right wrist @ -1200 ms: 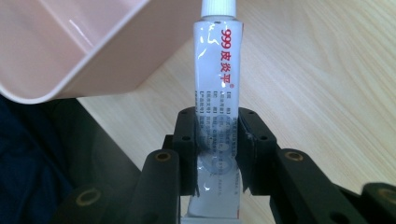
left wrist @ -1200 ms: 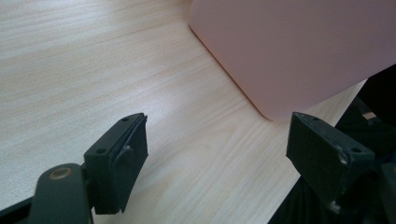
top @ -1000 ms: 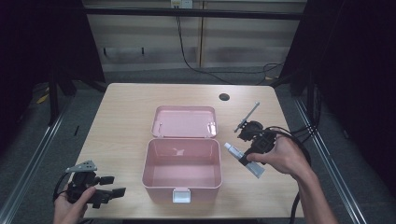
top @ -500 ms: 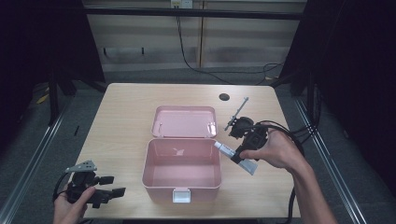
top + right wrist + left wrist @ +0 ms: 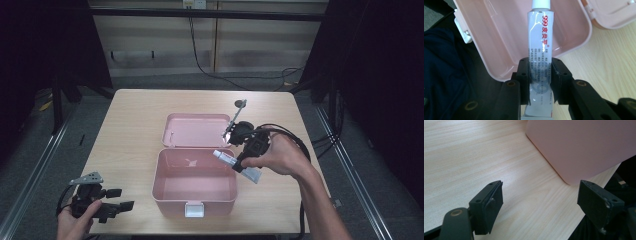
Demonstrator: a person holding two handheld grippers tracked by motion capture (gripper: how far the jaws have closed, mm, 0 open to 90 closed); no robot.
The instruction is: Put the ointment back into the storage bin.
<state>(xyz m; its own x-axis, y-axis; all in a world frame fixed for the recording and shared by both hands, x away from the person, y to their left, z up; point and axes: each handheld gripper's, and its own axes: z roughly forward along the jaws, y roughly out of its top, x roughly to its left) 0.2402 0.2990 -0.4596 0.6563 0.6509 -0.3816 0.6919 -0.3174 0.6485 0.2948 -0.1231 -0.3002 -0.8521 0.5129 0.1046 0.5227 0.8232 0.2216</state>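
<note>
Right tool (image 5: 540,75) has its black jaws clamped on the white squeeze tube with red lettering (image 5: 540,37), capped end over the open pink plastic box (image 5: 195,182) on the table (image 5: 130,130). We judge we're mid-carry — next, lower and release inside. Left tool (image 5: 540,202) rests open, empty. Tube's crimped tail is cut off.

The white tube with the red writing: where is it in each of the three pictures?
High view: the tube is right of centre, in the right gripper, over the pink box rim.
Left gripper view: not in it.
Right gripper view: the tube stands at centre, cap up, between the black jaws.
Shared landmark: the pink box.
</note>
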